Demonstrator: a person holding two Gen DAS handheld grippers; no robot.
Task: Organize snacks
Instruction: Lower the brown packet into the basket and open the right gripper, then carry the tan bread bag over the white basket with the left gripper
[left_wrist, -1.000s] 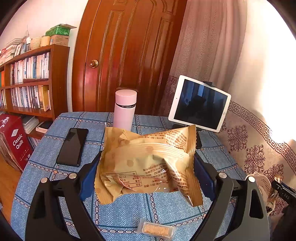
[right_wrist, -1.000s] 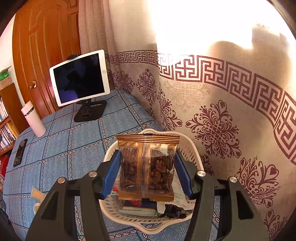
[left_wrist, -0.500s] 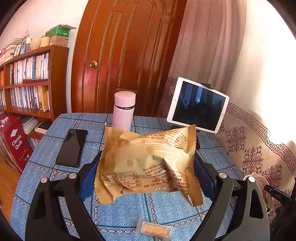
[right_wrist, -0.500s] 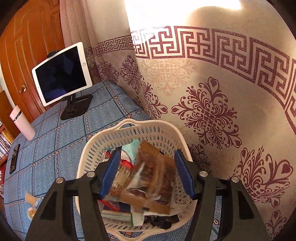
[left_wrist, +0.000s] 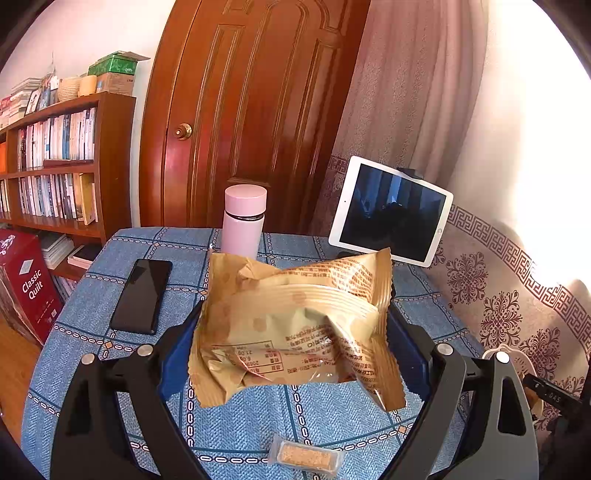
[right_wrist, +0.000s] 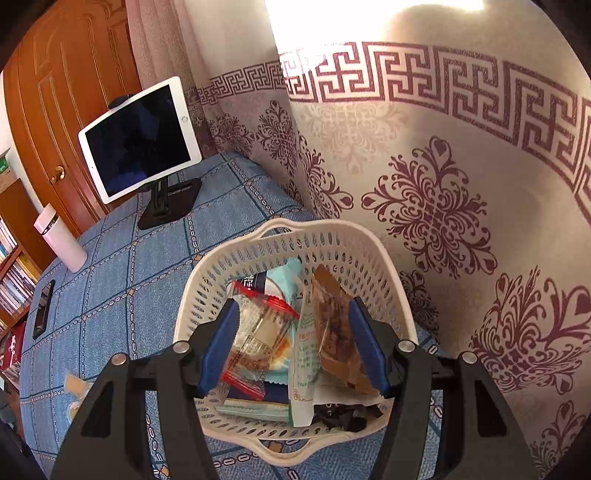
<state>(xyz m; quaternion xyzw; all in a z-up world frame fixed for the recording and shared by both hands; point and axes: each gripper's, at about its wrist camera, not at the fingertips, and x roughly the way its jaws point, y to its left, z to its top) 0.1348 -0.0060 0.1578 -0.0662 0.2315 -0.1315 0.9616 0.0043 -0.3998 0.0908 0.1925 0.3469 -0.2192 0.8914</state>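
My left gripper (left_wrist: 293, 332) is shut on a crinkled tan snack bag (left_wrist: 288, 295), held above the blue checked tablecloth (left_wrist: 110, 258). A small clear cracker packet (left_wrist: 304, 458) lies on the cloth below it. In the right wrist view, my right gripper (right_wrist: 291, 306) hangs open over a white perforated basket (right_wrist: 280, 225) by the curtain. A brown nut packet (right_wrist: 332, 325) rests loose inside the basket, leaning near the right finger. Under it lie a red-ended clear packet (right_wrist: 258, 332), a teal packet (right_wrist: 288, 273) and other wrappers.
A pink bottle (left_wrist: 243, 221) and a white tablet (left_wrist: 391, 210) on a black stand are at the table's far side, a black phone (left_wrist: 142, 295) at the left. A patterned curtain (right_wrist: 443, 184) hangs right behind the basket. A bookshelf (left_wrist: 55, 166) and a wooden door (left_wrist: 258, 110) stand beyond the table.
The right gripper has let go of the brown nut packet, which fell and tipped into the basket, and has sunk closer over it. The left gripper and its bag have kept still.
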